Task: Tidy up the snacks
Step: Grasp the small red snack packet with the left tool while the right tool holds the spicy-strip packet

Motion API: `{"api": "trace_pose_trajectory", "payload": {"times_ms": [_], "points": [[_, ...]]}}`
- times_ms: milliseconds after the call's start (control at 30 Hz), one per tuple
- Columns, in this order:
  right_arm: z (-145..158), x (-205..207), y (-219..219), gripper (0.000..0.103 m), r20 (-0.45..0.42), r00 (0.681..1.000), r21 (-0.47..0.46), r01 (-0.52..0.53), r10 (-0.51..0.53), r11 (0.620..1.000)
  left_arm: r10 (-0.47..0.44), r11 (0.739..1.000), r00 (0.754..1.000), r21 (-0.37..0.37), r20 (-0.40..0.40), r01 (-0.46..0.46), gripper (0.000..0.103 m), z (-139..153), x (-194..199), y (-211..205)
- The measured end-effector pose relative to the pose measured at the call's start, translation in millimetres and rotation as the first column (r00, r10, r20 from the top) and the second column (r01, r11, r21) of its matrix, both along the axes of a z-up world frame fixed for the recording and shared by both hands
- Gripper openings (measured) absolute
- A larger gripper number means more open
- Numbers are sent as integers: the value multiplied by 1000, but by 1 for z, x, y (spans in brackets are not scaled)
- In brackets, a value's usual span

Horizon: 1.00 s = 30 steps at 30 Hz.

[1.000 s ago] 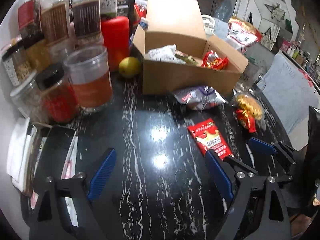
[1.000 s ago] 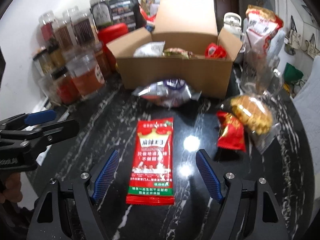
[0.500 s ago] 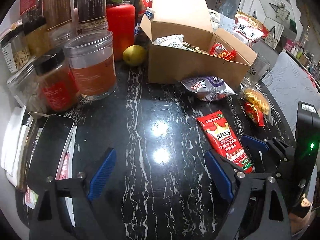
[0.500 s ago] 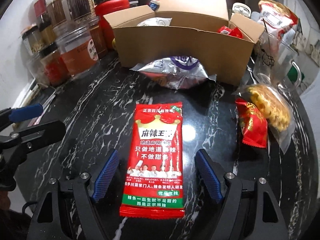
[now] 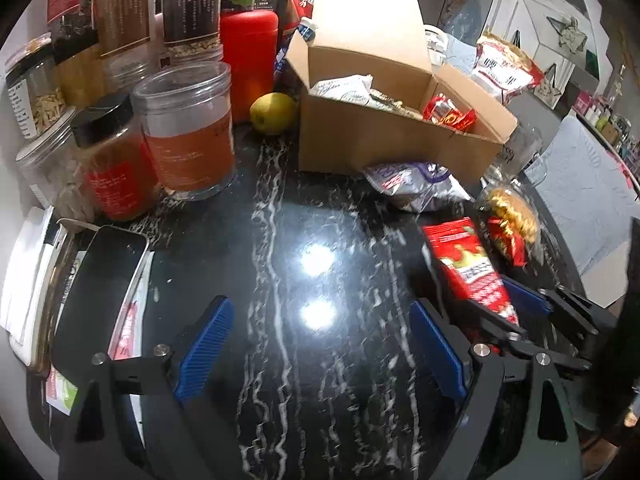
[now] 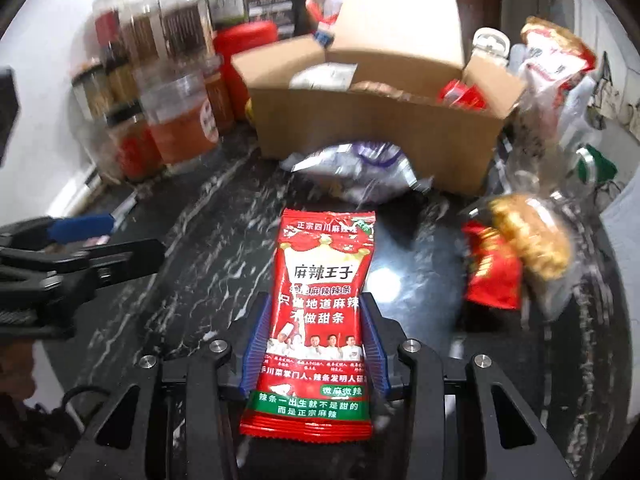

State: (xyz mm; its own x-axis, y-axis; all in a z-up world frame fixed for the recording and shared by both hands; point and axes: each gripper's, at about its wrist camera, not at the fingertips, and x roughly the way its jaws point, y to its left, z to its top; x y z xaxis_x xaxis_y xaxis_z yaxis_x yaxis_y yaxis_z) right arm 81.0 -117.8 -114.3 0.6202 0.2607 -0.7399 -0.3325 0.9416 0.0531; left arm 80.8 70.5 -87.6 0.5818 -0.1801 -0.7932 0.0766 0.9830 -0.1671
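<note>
My right gripper [image 6: 314, 344] is shut on a red spicy-strip snack packet [image 6: 320, 292], its blue pads pressing the packet's two long sides low over the black marble table [image 6: 208, 240]. The packet also shows in the left wrist view [image 5: 466, 268], at the right. My left gripper [image 5: 320, 352] is open and empty above bare table. An open cardboard box [image 6: 376, 128] with several snacks inside stands behind. A silver-purple bag [image 6: 360, 176] lies in front of the box. A small red packet [image 6: 494, 276] and a clear bag of yellow snacks [image 6: 528, 232] lie to the right.
Several jars [image 5: 188, 132] and a red canister [image 5: 248, 64] crowd the back left, with a yellow-green fruit [image 5: 272, 114] beside the box. A phone [image 5: 100, 288] and papers lie at the left edge. A large snack bag [image 5: 504, 68] stands at the back right.
My right gripper has moved forward over the red packet and closed on its sides. The left gripper has stayed open and shifted slightly closer to the jars.
</note>
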Motion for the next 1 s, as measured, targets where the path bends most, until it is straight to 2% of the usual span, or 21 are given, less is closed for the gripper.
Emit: {"api": "trace_pose_trajectory", "payload": {"times_ms": [300, 433, 567, 833, 1000], "points": [[34, -23, -63, 43, 69, 990, 60, 123, -127, 991, -40, 998, 999, -49, 37, 41, 90, 9, 17, -45], [33, -26, -95, 43, 72, 977, 61, 196, -200, 979, -84, 995, 996, -58, 33, 85, 90, 6, 26, -78], [27, -25, -126, 43, 62, 964, 68, 256, -260, 964, -131, 991, 991, -27, 29, 132, 90, 1, 33, -114], [13, -22, -168, 43, 23, 948, 109, 314, -318, 943, -207, 978, 978, 12, 23, 206, 90, -9, 45, -163], [11, -21, -186, 43, 16, 941, 127, 333, -338, 934, -251, 968, 968, -16, 18, 252, 90, -14, 55, -189]]}}
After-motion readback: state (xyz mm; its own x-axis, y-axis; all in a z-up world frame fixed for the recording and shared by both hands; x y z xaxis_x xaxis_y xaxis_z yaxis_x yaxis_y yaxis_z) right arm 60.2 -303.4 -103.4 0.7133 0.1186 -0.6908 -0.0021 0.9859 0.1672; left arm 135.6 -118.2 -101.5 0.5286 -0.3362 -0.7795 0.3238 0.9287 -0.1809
